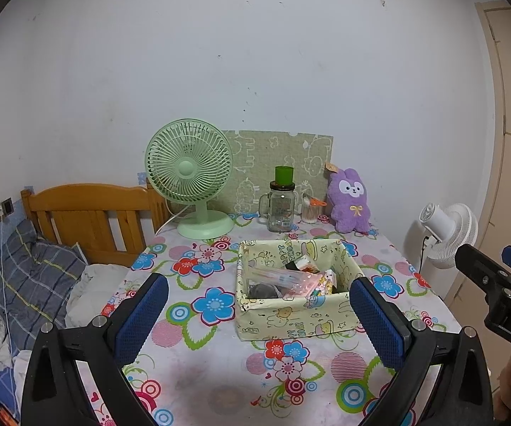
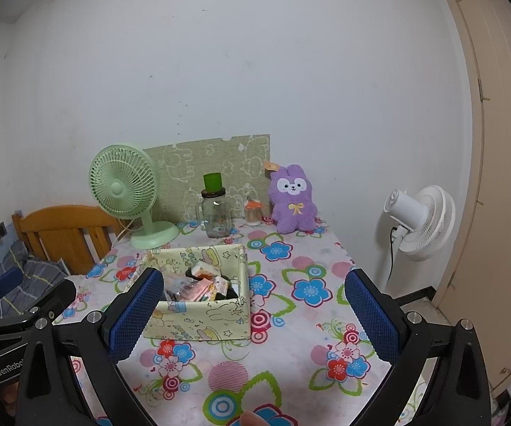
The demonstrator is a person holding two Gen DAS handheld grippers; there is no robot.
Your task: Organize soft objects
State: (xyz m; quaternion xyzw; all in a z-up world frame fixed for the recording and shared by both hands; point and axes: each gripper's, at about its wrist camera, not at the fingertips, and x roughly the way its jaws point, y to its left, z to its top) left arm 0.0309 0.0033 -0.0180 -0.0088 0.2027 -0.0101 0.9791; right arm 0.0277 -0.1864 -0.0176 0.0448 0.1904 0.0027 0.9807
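Hovering both grippers, left point(image 1: 259, 305) and right point(image 2: 253, 303), spread wide and empty, short of the box point(image 1: 292, 314); purple plush rabbit point(image 2: 292, 198) leans against the wall, my likely target.

Your right gripper point(image 2: 255, 316) hangs over the flowered tablecloth point(image 2: 312, 323) with its blue pads point(image 2: 372, 316) spread wide and nothing between them, the fabric storage box point(image 2: 202, 316) of small packets sitting just beyond its left pad. Behind the box, along the wall, you have a green desk fan point(image 2: 124, 188), a glass jar point(image 2: 216, 214) topped with a green cup point(image 2: 212, 181), and the purple plush bunny point(image 2: 292, 198) sitting upright, farthest right of the three. Left of the box, your left gripper point(image 2: 24, 298) pokes into view at the table edge.
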